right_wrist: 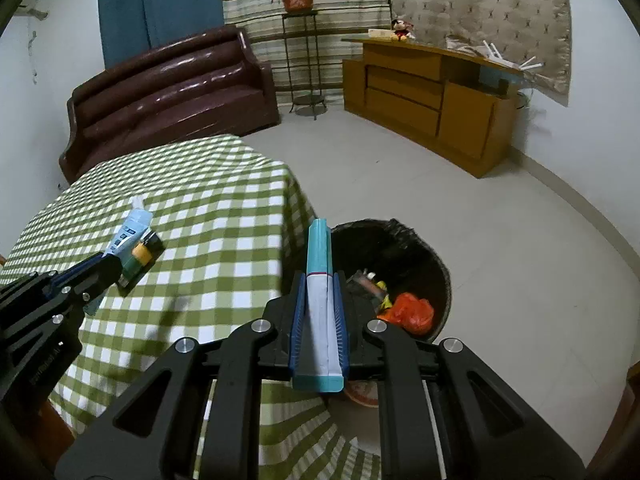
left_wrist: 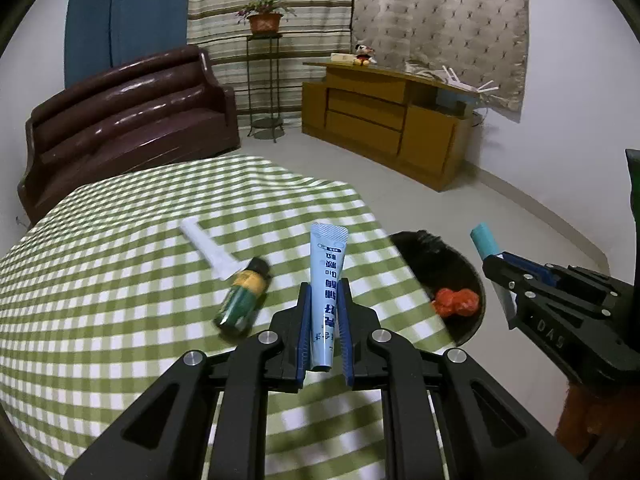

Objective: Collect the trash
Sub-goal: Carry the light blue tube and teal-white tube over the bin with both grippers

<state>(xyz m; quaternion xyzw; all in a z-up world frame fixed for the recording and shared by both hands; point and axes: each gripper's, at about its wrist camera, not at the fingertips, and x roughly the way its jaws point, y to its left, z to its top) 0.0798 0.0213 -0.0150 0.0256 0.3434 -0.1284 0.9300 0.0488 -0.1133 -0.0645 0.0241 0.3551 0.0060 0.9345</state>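
Note:
My left gripper (left_wrist: pixel 325 292) is shut on a light blue tube (left_wrist: pixel 327 276) with printed text, held above the green checked table (left_wrist: pixel 120 300). My right gripper (right_wrist: pixel 318 284) is shut on a teal and white box (right_wrist: pixel 320 300), held at the table's right edge beside the black-lined trash bin (right_wrist: pixel 404 248). The bin holds an orange bag (right_wrist: pixel 414 312) and other scraps. A small green bottle with a yellow label (left_wrist: pixel 242 298) and a white flat piece (left_wrist: pixel 208 250) lie on the table. The right gripper (left_wrist: pixel 496 264) also shows in the left wrist view.
A dark brown sofa (left_wrist: pixel 128 120) stands behind the table. A wooden cabinet (left_wrist: pixel 384 120) and a plant stand (left_wrist: pixel 264 80) line the far wall. Bare floor (right_wrist: pixel 480 200) lies beyond the bin.

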